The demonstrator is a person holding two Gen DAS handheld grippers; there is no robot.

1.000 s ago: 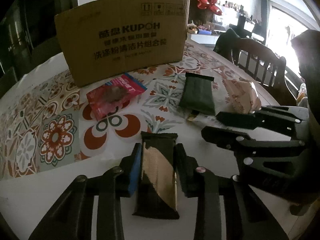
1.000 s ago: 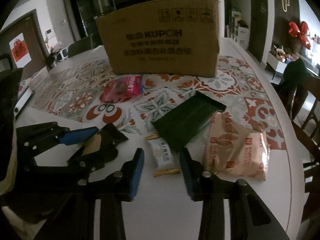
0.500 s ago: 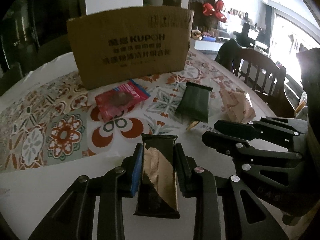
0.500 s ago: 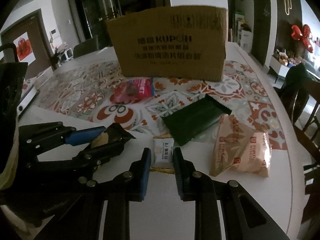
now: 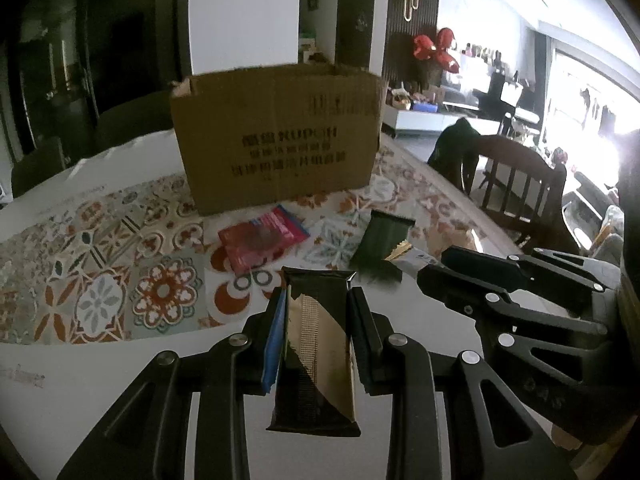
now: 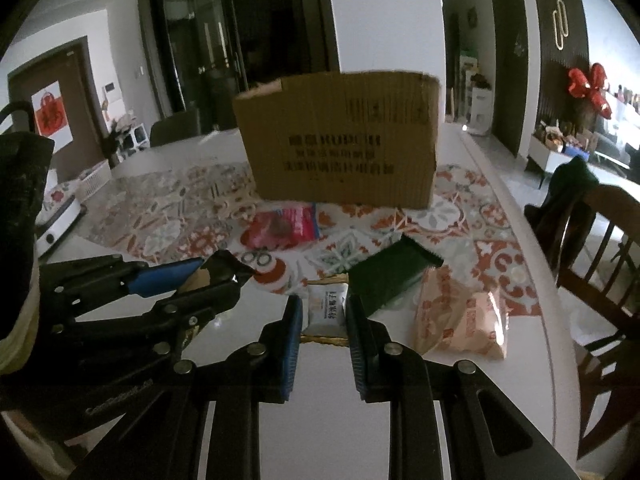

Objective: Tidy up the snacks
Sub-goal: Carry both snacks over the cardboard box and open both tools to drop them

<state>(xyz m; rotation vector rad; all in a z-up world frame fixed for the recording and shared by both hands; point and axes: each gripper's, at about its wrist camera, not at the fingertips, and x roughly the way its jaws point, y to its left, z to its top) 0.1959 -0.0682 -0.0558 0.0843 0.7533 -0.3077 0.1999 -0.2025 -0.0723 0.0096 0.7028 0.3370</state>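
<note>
Oddly, the cardboard box print is blurred beyond reading.

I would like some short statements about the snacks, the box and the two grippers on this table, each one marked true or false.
1. The left gripper is shut on a dark brown and gold snack bar. True.
2. The right gripper holds nothing. False: it is shut on a small white snack packet.
3. The cardboard box stands behind the red snack packet. True.
4. The dark green packet lies inside the box. False: it lies on the table, beside a pale orange snack bag.
5. The box is closed with tape. False: its top is open.
</note>
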